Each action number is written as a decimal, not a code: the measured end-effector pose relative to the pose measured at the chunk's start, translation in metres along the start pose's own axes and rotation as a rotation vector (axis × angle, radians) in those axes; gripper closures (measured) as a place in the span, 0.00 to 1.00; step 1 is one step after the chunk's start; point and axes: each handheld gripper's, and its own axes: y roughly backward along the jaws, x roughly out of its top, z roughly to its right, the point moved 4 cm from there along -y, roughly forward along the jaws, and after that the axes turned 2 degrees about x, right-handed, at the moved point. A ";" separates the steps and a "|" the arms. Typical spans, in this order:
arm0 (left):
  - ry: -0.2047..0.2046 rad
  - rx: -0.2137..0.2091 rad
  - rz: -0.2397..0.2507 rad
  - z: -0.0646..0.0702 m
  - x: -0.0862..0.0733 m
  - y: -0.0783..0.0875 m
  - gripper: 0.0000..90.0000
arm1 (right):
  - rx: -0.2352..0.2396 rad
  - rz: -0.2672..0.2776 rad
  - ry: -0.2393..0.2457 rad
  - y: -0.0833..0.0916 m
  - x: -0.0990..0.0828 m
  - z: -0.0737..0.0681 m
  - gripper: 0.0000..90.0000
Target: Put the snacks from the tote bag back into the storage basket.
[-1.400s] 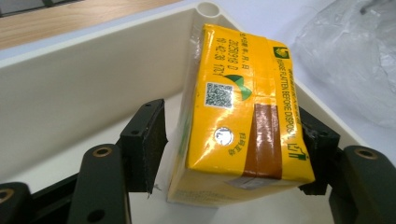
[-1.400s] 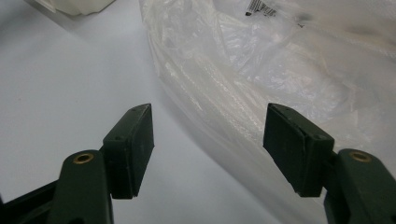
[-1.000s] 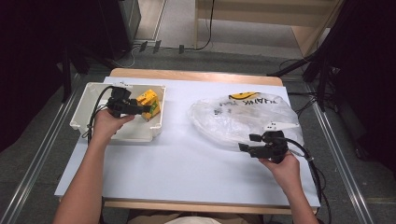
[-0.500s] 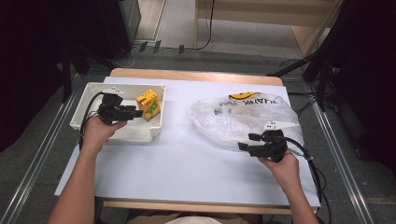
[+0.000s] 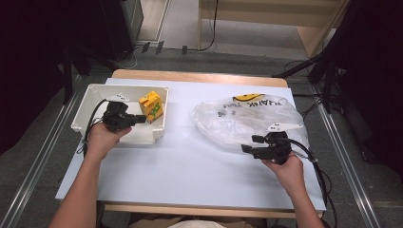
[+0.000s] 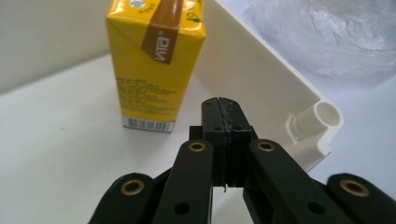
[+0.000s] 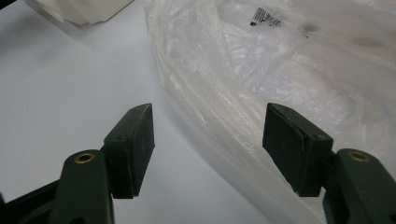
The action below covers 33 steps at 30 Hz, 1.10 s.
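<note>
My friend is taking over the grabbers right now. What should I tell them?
Left gripper: jaws have just closed, shut with nothing between them, inside the white bin, a little back from the yellow juice carton.
Right gripper: open, at the near edge of the clear plastic bag, with a fold of the bag between the jaws but not pinched.
Done: the carton stands upright in the bin, let go.
Left: probably pull the left gripper out of the bin, and either grip or leave the bag. Whether more things belong in the bin, I cannot tell.
</note>
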 end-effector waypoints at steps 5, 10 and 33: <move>-0.011 0.005 -0.001 0.004 0.001 -0.008 1.00 | 0.001 0.000 0.003 -0.001 0.000 0.000 0.39; -0.026 0.019 -0.009 0.005 0.000 -0.018 1.00 | -0.001 -0.006 0.005 -0.001 -0.001 0.000 0.39; 0.012 0.061 -0.035 -0.012 -0.003 -0.037 1.00 | -0.004 -0.014 0.006 -0.003 -0.001 0.000 0.39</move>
